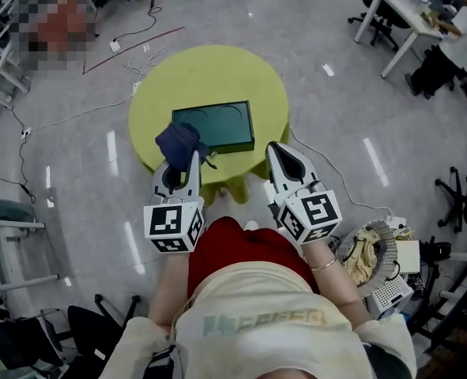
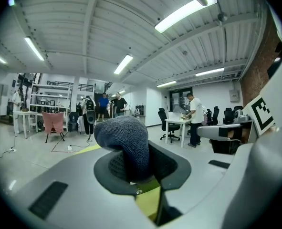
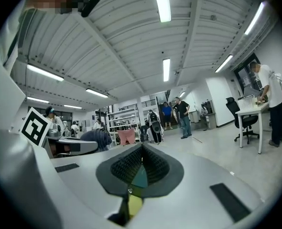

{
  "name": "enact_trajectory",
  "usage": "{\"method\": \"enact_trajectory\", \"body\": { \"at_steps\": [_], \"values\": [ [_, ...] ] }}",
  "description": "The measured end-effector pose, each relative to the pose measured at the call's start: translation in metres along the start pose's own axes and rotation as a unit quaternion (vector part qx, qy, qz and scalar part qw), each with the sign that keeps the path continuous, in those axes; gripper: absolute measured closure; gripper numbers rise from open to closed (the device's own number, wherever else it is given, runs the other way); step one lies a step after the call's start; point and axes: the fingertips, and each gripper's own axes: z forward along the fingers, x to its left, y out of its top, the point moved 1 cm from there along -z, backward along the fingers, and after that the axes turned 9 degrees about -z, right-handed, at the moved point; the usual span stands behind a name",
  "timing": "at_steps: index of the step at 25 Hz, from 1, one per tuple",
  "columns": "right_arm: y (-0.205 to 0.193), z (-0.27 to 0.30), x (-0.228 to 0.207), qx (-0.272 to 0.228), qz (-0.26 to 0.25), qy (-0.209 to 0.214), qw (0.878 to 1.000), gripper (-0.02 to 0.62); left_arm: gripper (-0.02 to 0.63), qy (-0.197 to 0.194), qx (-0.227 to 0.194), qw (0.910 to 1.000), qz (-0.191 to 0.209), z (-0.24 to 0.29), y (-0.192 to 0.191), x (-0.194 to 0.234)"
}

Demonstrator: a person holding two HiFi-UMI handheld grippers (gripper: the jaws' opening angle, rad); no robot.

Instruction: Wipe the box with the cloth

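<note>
A dark green flat box [image 1: 221, 125] lies on the round yellow table [image 1: 217, 69]. My left gripper [image 1: 187, 155] is shut on a dark blue cloth [image 1: 179, 140], which bunches over the box's near left corner. In the left gripper view the cloth [image 2: 126, 144] rises as a rounded lump out of the jaws of the left gripper [image 2: 138, 178]. My right gripper [image 1: 279, 150] hovers at the table's near edge, right of the box, shut with nothing in it. In the right gripper view the right gripper [image 3: 141, 168] shows only a thin slit between its jaws, with the cloth [image 3: 95, 137] off to the left.
A wire basket [image 1: 367, 251] with rags stands on the floor at the right. A white desk [image 1: 399, 10] with a seated person is far right. Cables [image 1: 122, 42] trail over the floor beyond the table. Black chairs [image 1: 462, 196] stand at the right edge.
</note>
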Motion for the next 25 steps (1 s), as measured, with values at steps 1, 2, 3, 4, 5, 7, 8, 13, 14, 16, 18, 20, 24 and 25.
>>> {"method": "enact_trajectory", "body": {
  "at_steps": [1, 2, 3, 4, 5, 7, 8, 13, 14, 16, 18, 20, 24, 25],
  "values": [
    [0.002, 0.001, 0.003, -0.003, -0.001, 0.003, 1.000, 0.558, 0.528, 0.002, -0.003, 1.0000, 0.000, -0.002, 0.002, 0.002],
    [0.003, 0.003, 0.005, -0.005, -0.003, 0.005, 1.000, 0.558, 0.528, 0.003, -0.006, 1.0000, -0.001, -0.004, 0.003, 0.005],
    [0.005, 0.004, 0.007, -0.007, -0.005, 0.006, 1.000, 0.558, 0.528, 0.005, -0.009, 0.9999, -0.002, -0.005, 0.005, 0.007],
    [0.007, 0.005, 0.008, -0.010, -0.007, 0.007, 1.000, 0.558, 0.528, 0.006, -0.012, 0.9999, -0.002, -0.006, 0.007, 0.009],
    [0.009, 0.006, 0.010, -0.012, -0.008, 0.008, 1.000, 0.558, 0.528, 0.006, -0.015, 0.9999, -0.003, -0.007, 0.008, 0.010],
    [0.013, 0.006, 0.012, -0.016, -0.010, 0.006, 1.000, 0.558, 0.528, 0.005, -0.020, 0.9998, -0.003, -0.010, 0.011, 0.011],
    [0.015, 0.006, 0.013, -0.017, -0.012, 0.005, 1.000, 0.558, 0.528, 0.004, -0.022, 0.9997, -0.003, -0.011, 0.013, 0.011],
    [0.024, 0.009, 0.017, -0.023, -0.017, 0.001, 1.000, 0.558, 0.528, -0.001, -0.028, 0.9996, -0.009, -0.014, 0.017, 0.018],
    [0.025, 0.009, 0.018, -0.025, -0.018, 0.000, 1.000, 0.558, 0.528, -0.002, -0.029, 0.9995, -0.012, -0.014, 0.017, 0.019],
    [0.028, 0.009, 0.021, -0.028, -0.020, -0.002, 0.999, 0.558, 0.528, -0.007, -0.028, 0.9995, -0.014, -0.015, 0.017, 0.021],
    [0.031, 0.009, 0.027, -0.029, -0.023, -0.002, 0.999, 0.558, 0.528, -0.010, -0.027, 0.9995, -0.014, -0.018, 0.018, 0.024],
    [0.032, 0.008, 0.032, -0.030, -0.023, -0.004, 0.999, 0.558, 0.528, -0.011, -0.029, 0.9994, -0.015, -0.022, 0.018, 0.027],
    [0.032, 0.008, 0.040, -0.037, -0.017, -0.009, 0.999, 0.558, 0.528, -0.018, -0.035, 0.9992, -0.009, -0.030, 0.020, 0.031],
    [0.032, 0.008, 0.044, -0.038, -0.015, -0.009, 0.999, 0.558, 0.528, -0.020, -0.036, 0.9991, -0.007, -0.032, 0.021, 0.033]
  ]
}}
